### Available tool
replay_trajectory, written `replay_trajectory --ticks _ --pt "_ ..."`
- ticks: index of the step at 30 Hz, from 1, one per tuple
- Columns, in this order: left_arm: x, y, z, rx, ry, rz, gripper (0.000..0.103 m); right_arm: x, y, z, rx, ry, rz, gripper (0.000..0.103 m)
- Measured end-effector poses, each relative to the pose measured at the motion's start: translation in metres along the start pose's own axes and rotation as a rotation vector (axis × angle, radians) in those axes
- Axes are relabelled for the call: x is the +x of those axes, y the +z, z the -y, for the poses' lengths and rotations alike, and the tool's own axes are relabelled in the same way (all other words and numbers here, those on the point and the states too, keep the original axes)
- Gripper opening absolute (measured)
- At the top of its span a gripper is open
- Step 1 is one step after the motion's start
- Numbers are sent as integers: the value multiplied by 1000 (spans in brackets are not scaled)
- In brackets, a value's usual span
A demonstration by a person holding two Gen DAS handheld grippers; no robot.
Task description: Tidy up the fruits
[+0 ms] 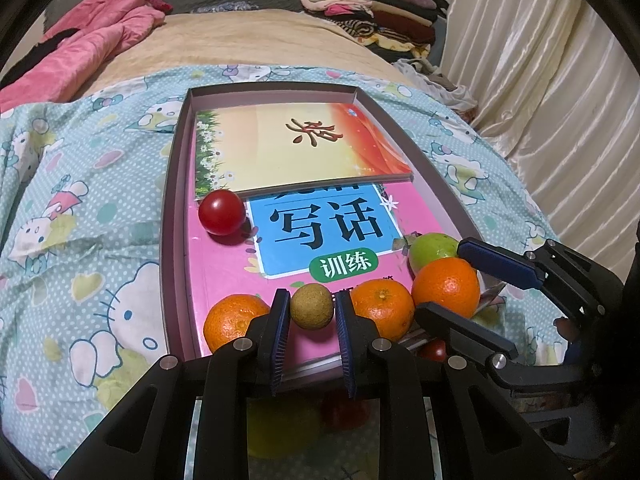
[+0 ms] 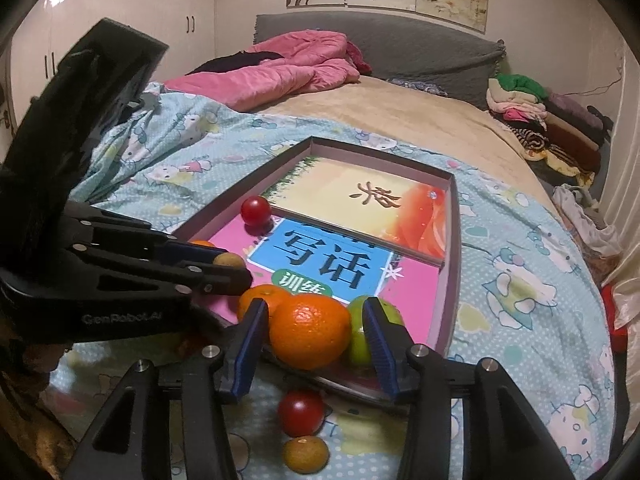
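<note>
A shallow box tray (image 1: 176, 184) on the bed holds two books and fruit. My left gripper (image 1: 312, 314) is shut on a small brown-yellow round fruit (image 1: 311, 306), also seen in the right wrist view (image 2: 229, 260). Oranges lie on either side of it (image 1: 234, 320) (image 1: 382, 312). My right gripper (image 2: 316, 330) is open around a large orange (image 2: 310, 330) at the tray's near corner, with a green fruit (image 2: 360, 336) beside it. A red tomato (image 1: 222, 213) sits at the tray's left side.
On the Hello Kitty sheet (image 2: 520, 280) in front of the tray lie a second red tomato (image 2: 301, 413) and a small orange fruit (image 2: 306, 455). A pink quilt (image 2: 280, 68) and piled clothes (image 2: 540, 120) lie farther back on the bed.
</note>
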State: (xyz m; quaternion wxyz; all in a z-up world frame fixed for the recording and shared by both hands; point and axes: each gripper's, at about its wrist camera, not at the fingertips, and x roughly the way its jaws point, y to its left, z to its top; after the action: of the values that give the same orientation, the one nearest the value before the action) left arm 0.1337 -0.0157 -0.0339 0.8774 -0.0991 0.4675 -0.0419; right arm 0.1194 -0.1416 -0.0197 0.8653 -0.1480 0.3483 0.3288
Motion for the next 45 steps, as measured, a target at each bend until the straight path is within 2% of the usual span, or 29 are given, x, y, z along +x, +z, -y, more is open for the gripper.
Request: replay_trajectory --ticks 15,24,28,35,39,45 --pt "-3 0 -1 -12 -7 4 27 -1 -1 -2 -4 -7 -1 49" --pt "-13 -1 -2 -23 -13 34 38 -4 0 0 8 3 16 49" --pt "-20 -1 -2 -29 -18 56 51 -5 0 4 31 12 23 49" --pt "-22 1 -5 -39 -16 66 53 -4 1 5 41 16 21 49" --pt "-23 1 -6 -45 -9 70 59 -4 1 7 58 22 16 51" --pt "-27 1 -9 -63 -9 79 66 -5 1 11 96 30 17 61"
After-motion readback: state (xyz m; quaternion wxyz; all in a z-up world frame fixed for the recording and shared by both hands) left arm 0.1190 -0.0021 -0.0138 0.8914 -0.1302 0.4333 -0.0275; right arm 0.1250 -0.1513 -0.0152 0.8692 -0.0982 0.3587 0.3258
